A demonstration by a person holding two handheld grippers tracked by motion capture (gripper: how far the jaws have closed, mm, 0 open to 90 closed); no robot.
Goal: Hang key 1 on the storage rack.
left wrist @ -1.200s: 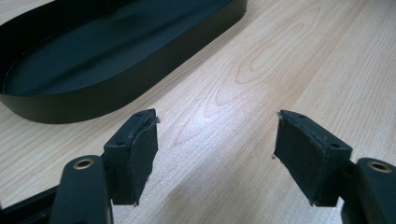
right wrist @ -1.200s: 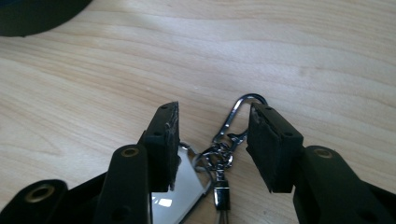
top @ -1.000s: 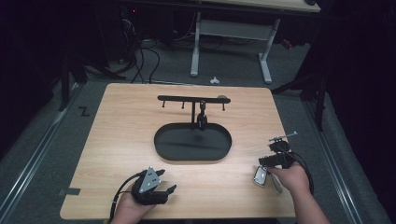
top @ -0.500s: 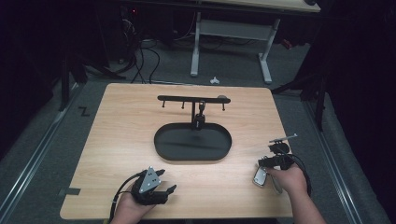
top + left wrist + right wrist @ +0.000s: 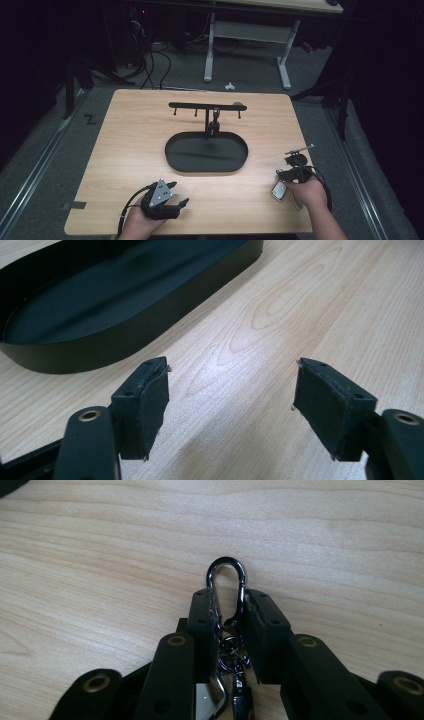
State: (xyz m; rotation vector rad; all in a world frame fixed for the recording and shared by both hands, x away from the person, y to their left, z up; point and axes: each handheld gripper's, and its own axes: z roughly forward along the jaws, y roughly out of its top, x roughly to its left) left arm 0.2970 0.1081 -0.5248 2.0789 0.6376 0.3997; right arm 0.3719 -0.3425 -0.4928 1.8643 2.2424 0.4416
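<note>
My right gripper [image 5: 228, 600] is shut on a dark metal carabiner clip [image 5: 227, 572], whose loop sticks out past the jaw tips over bare wood. In the high view that gripper [image 5: 289, 176] sits near the table's right front, with a silvery tag [image 5: 278, 190] of the keychain hanging below it. My left gripper [image 5: 230, 400] stands open above the wood with nothing between its pads [image 5: 145, 405]; in the high view it [image 5: 175, 202] rests at the front left. A black oval tray [image 5: 175, 157] lies mid-table, with a black hook rack [image 5: 207, 106] on a post behind it.
The tray's rim [image 5: 150, 327] curves across the upper left of the left gripper view, a short way ahead of the jaws. Cables and table legs [image 5: 210, 50] stand on the floor beyond the far edge of the wooden table [image 5: 125, 130].
The right gripper with the clip has shifted slightly toward the front right. The left gripper has stayed in place.
</note>
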